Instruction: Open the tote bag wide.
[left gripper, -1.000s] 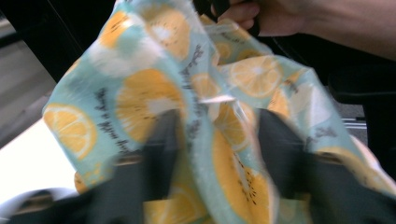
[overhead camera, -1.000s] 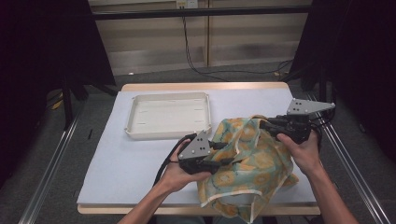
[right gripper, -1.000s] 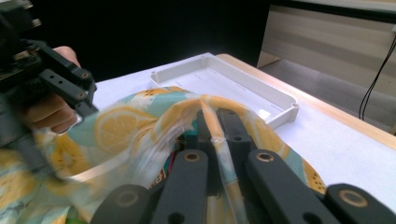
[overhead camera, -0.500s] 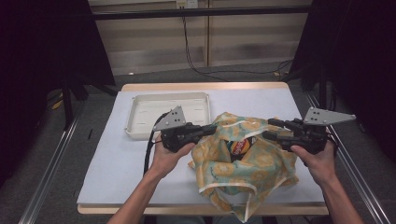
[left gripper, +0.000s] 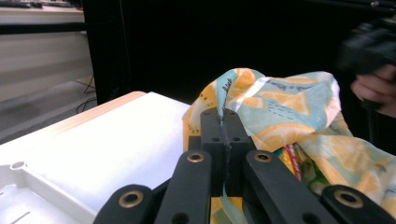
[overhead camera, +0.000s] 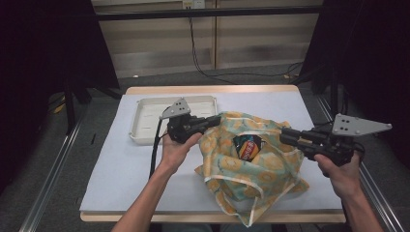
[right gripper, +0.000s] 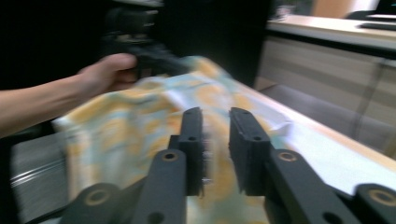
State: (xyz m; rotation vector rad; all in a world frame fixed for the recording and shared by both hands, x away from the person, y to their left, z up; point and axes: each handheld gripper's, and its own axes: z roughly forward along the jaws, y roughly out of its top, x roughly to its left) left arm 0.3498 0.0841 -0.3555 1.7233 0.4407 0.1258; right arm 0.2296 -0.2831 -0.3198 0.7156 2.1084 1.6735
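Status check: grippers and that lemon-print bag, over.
Left gripper shut on the bag's rim. Right gripper open, at the bag's far side. Lemon-print bag mouth open, snack packet showing inside. White tray off to the left, nothing in the way.

Table (overhead camera: 121, 179): rectangular, pale wooden edge, top covered by a white sheet. Floor (overhead camera: 53, 193): grey carpet on all sides. Metal rails (overhead camera: 48, 186): one along each side of the table, running front to back. Rear wall (overhead camera: 159, 53): light wood-toned panelling crossed by a dark horizontal bar (overhead camera: 208, 13). Black cables (overhead camera: 212, 72): hang down the panelling, trailing over the floor. Dark curtains (overhead camera: 43, 58): both flanks, unlit.
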